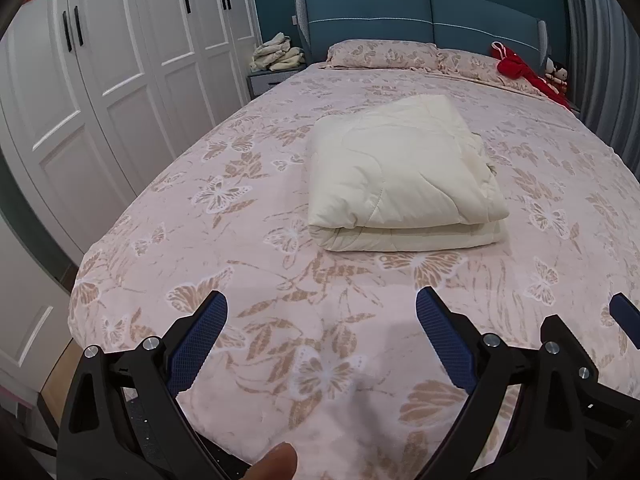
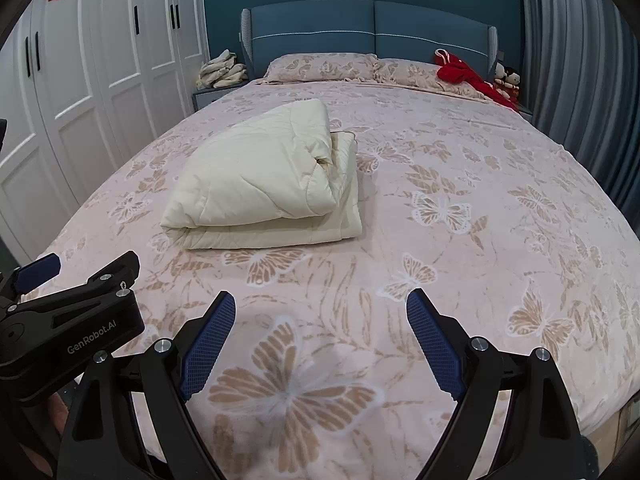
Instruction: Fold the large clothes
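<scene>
A cream quilted comforter (image 1: 400, 172) lies folded into a thick rectangular bundle in the middle of the bed (image 1: 280, 320); it also shows in the right wrist view (image 2: 264, 188). My left gripper (image 1: 322, 300) is open and empty, held over the foot of the bed, short of the bundle. My right gripper (image 2: 320, 300) is open and empty, beside the left one, also short of the bundle. The left gripper's body (image 2: 72, 320) shows at the lower left of the right wrist view.
The bed has a pink butterfly-print cover, two matching pillows (image 1: 380, 54) and a blue headboard (image 1: 420, 20). Red cloth and dolls (image 1: 520, 68) lie at the far right. White wardrobes (image 1: 100, 80) stand left; a nightstand with piled cloth (image 1: 276, 58) and grey curtains (image 2: 580, 80) flank the bed.
</scene>
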Motion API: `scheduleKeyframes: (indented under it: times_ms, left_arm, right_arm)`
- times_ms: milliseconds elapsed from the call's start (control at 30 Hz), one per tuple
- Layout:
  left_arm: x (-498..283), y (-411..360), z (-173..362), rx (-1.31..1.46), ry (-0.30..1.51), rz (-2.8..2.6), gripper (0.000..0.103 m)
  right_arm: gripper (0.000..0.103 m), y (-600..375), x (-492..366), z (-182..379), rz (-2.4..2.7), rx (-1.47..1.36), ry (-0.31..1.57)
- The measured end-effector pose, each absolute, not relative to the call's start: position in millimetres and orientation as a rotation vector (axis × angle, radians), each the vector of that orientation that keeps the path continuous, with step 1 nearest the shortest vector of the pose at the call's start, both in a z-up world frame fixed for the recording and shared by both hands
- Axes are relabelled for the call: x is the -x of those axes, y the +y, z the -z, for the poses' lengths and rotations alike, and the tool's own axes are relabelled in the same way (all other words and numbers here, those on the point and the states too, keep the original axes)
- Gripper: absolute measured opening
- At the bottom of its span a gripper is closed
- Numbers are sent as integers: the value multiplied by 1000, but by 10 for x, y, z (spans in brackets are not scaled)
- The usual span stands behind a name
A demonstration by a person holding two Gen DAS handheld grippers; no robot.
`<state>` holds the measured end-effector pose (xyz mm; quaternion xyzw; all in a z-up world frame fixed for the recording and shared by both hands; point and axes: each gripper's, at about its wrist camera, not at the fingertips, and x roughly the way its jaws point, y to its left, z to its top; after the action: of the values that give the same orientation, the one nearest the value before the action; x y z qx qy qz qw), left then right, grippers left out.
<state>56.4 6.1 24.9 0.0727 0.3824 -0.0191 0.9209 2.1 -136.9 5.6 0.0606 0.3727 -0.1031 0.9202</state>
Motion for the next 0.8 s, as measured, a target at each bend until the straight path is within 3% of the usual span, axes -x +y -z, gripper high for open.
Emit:
scheduleKeyframes:
  times_ms: [800]
  left_arm:
    - [-665, -14, -248, -169, 754, 10, 93]
  right_arm:
    - [86, -1378, -123, -31, 220, -149, 777]
